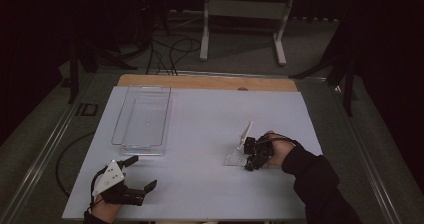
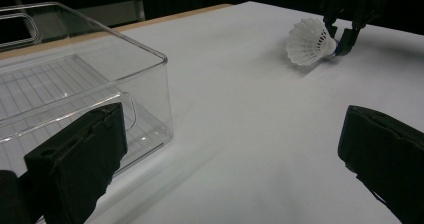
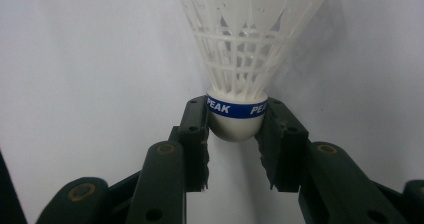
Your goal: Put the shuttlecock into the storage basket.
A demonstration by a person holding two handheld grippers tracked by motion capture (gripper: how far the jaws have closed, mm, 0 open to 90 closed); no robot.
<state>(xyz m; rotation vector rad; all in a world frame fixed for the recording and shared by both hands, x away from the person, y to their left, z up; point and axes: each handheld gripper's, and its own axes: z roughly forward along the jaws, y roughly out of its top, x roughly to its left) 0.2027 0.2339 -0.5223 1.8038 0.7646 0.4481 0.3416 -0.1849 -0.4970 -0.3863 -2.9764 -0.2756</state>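
Table: a white sheet (image 1: 200,184) covers the tabletop, with a strip of bare wood along the far edge.
Clear bin: an empty see-through plastic box (image 1: 142,116) stands on the left half of the sheet, long side running near to far, well apart from the shuttlecock.
Path between: bare white sheet lies between the box and the shuttlecock.
Beyond the table: a white metal stand (image 1: 245,14) and loose cables (image 1: 170,49) sit on the dark floor.
Shuttlecock: a white plastic shuttlecock (image 3: 240,49) is on the right half of the sheet, toward the near side.
Its direction: in the high view its long axis runs across the table, skirt to the left, rounded nose with a blue band to the right.
Right gripper (image 3: 234,134): clenched on the shuttlecock's nose, one jaw on each side of the band.
Left gripper (image 1: 140,171): near left corner, jaws spread wide, grasping nothing.
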